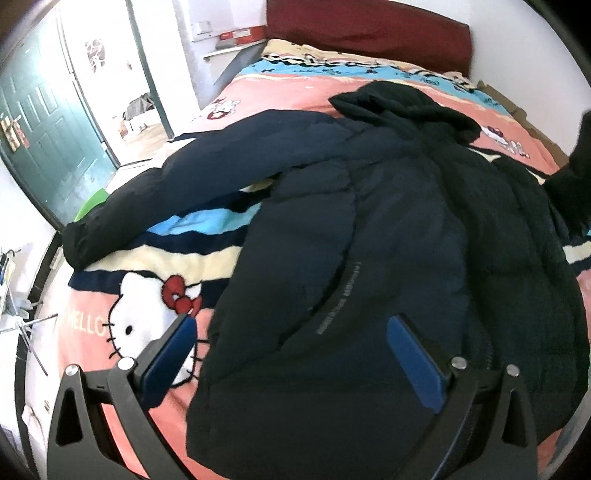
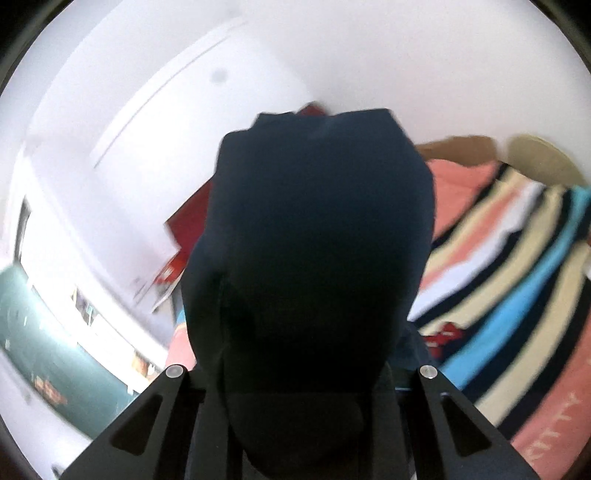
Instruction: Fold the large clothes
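Nearest the lens, we see the left gripper with jaws wide, nothing between them, over the lower hem of the dark navy jacket. The jacket lies spread on a pink cartoon-print blanket covering the bed; a green door stands at upper left, a red headboard at top. The right gripper is clamped narrow on a jacket sleeve, filling the frame centre.
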Tool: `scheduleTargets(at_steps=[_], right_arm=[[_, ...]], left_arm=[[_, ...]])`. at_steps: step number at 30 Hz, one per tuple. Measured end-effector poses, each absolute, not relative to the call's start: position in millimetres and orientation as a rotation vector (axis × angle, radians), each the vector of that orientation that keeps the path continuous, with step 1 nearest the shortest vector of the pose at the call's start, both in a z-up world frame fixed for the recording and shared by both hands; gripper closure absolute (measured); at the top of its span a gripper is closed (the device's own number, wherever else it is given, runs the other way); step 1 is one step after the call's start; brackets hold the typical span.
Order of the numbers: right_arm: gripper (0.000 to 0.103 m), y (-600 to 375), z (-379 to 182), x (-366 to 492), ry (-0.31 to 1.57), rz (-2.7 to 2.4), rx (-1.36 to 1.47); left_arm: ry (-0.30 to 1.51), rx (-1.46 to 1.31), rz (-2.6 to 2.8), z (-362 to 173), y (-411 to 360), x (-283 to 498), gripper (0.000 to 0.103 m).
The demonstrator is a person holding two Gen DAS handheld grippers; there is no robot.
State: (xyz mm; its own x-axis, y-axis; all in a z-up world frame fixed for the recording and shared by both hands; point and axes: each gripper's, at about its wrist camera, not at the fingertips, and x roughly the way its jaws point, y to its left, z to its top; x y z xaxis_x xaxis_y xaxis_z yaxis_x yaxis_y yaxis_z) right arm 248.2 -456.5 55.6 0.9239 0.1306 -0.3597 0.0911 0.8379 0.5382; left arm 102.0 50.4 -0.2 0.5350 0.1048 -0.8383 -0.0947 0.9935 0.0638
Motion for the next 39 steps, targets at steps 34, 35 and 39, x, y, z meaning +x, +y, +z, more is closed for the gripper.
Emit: scheduleTargets(at_steps=[34,35,39], right_arm=[[0.042,-71.5,-105.6,269.4,0.925,0.326,-0.238],[0.024,-68.0,-104.4,267.6,0.930,0.352,-0.243],[0.004,-55.6,-97.3,252.6,0.897,0.403,-0.267]], left_arm=[[1.000,-0.159,0.201,-23.2,137.5,77.5,0.000],[0.997,-0.157,0.201,-22.1,137.2,76.8,0.000],[0.974,-0.140,0.208,-12.3,133.6,72.2,0.000]])
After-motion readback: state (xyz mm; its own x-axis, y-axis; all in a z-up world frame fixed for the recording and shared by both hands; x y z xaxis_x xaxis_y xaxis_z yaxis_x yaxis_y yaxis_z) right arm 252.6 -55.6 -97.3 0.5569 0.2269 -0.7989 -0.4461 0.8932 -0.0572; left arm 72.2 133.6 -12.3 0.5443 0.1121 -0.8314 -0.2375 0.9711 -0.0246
